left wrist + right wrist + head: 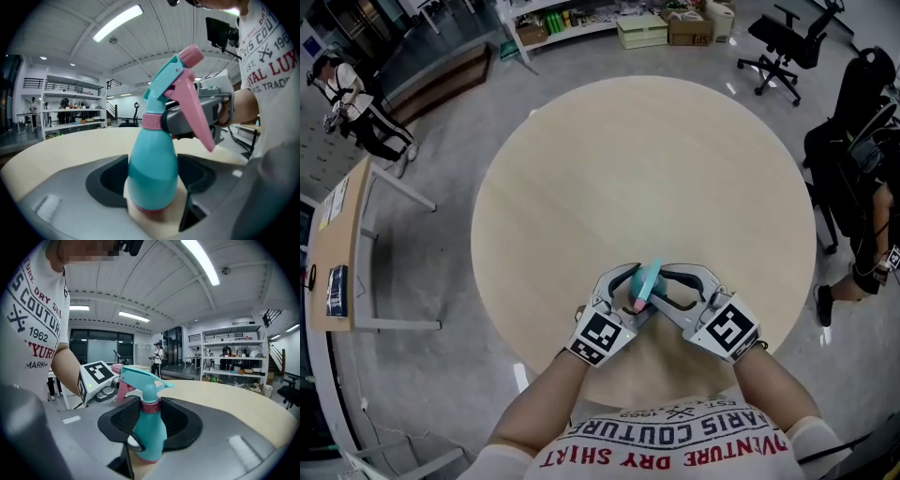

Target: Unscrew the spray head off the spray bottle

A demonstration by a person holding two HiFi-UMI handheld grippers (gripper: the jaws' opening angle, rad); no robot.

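The spray bottle [152,164] stood at the near edge of the round, pale wooden table [656,169], just in front of the person, with a gripper on either side of it. The left gripper [152,177] was clamped on the bottle's teal body low down, with a black pad pressed against each side of it and the pink-rimmed base at the tabletop. The bottle leaned a little, and its spray head [176,84] pointed to the near right, with the pink trigger [199,117] hanging below it and the pink nozzle tip [191,55] at the top. The right gripper [150,420] came in from the right at neck height. Its jaws stood apart, with the pink collar [150,406] between them and a gap showing on both sides, so its pads pressed on nothing. The head was seated on the bottle. Far beyond the table stood an office chair [787,42] and low shelves [572,23].
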